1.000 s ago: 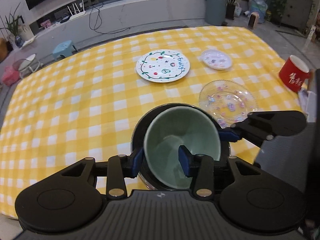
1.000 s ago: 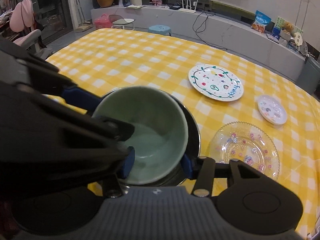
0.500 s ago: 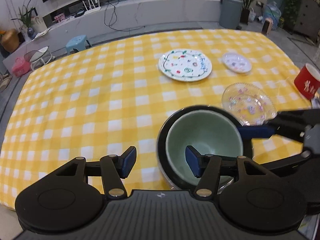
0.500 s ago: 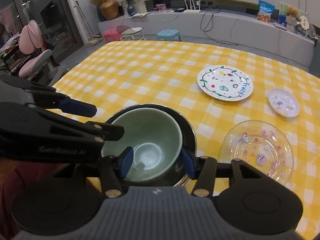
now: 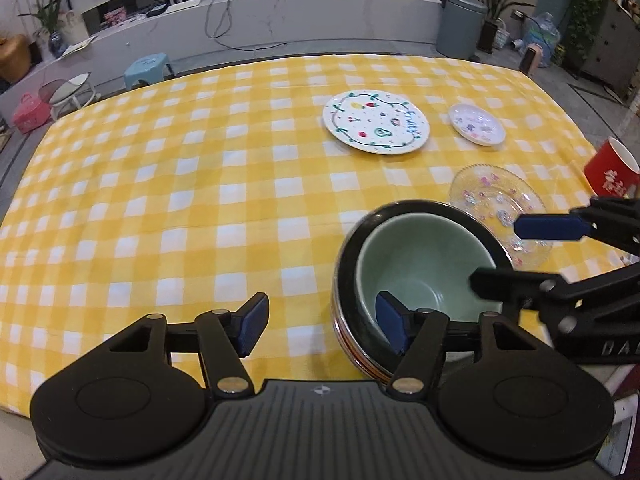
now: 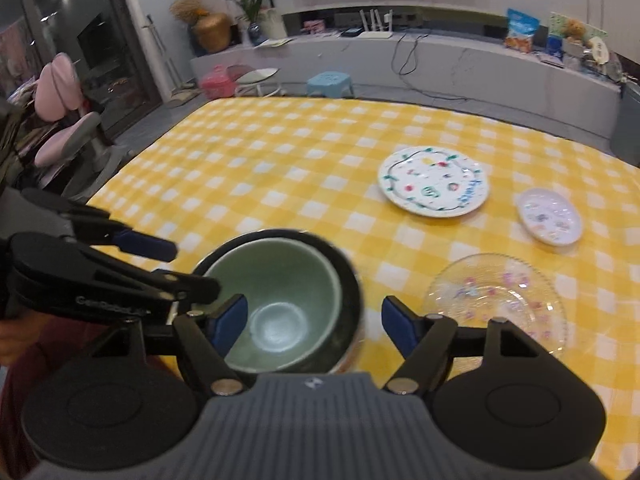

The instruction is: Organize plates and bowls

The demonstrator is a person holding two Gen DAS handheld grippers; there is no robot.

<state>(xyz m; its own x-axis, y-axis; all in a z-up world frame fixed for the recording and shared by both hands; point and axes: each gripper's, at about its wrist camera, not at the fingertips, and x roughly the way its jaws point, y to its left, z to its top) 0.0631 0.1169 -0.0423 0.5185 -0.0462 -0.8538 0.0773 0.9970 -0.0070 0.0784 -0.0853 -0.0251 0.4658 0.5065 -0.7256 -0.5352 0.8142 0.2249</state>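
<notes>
A green bowl (image 5: 424, 268) sits nested inside a black bowl (image 5: 416, 210) near the table's front edge; both show in the right wrist view, green (image 6: 276, 300) and black (image 6: 348, 280). My left gripper (image 5: 320, 322) is open and empty, its right finger at the bowls' near rim. My right gripper (image 6: 312, 324) is open and empty above the bowls. A clear flowered glass plate (image 5: 496, 204) lies right of the bowls. A large white fruit-pattern plate (image 5: 376, 122) and a small white plate (image 5: 476, 124) lie farther back.
A red mug (image 5: 612, 168) stands at the table's right edge. The yellow checked tablecloth (image 5: 160, 184) covers the table. Beyond it are a blue stool (image 5: 146, 70), a grey bin (image 5: 460, 24) and a pink chair (image 6: 64, 120).
Both grippers let go of the green bowl, opened and drew back. The left gripper moved left. The green bowl now rests in the black bowl.
</notes>
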